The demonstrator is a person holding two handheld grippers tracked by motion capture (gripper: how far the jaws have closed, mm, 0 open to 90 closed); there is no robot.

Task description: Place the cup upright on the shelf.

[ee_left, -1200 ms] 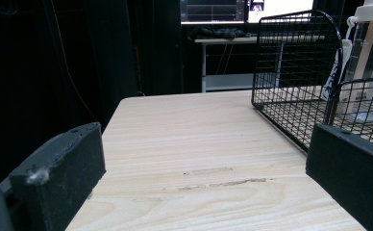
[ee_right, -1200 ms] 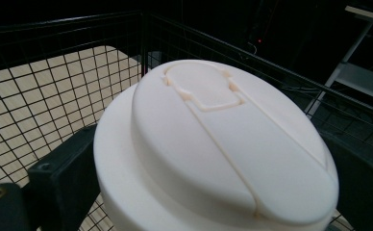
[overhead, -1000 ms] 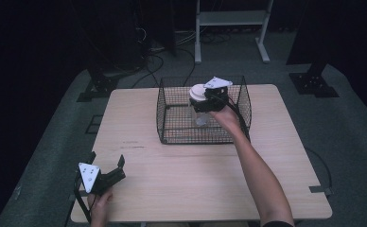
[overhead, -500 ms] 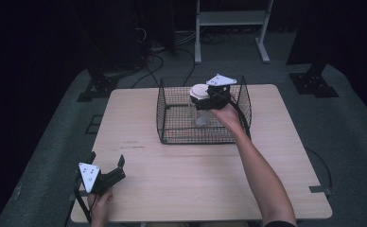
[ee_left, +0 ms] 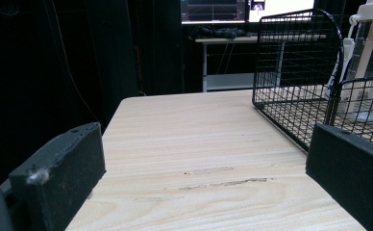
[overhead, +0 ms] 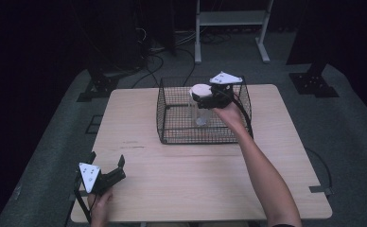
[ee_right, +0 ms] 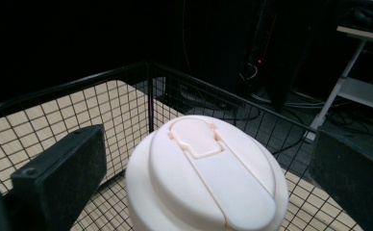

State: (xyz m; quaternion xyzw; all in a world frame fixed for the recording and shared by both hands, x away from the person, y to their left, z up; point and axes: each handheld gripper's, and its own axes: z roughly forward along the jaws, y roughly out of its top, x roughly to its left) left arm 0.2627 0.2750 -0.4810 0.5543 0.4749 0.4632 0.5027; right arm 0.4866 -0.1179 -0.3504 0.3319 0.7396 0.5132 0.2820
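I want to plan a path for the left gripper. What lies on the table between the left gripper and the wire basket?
Only bare wood: in the high view the table between the left gripper and the wire basket carries nothing.

One wire basket (overhead: 172, 113), one lidded jar (overhead: 201, 101), two tools.

A: Where is open room found on the table (overhead: 196, 184)?

B: The whole near half of the wooden top is left bare, as is the strip along the left of the wire basket (overhead: 172, 137).

A: What is obstructed?

B: The far middle is taken up by the basket. Its mesh walls block entry from the sides; access is given from above. Inside, a clear bottle (overhead: 201, 106) with a white lid (ee_right: 206, 173) stands upright, flanked by the spread jaws of the right gripper (overhead: 209, 97).
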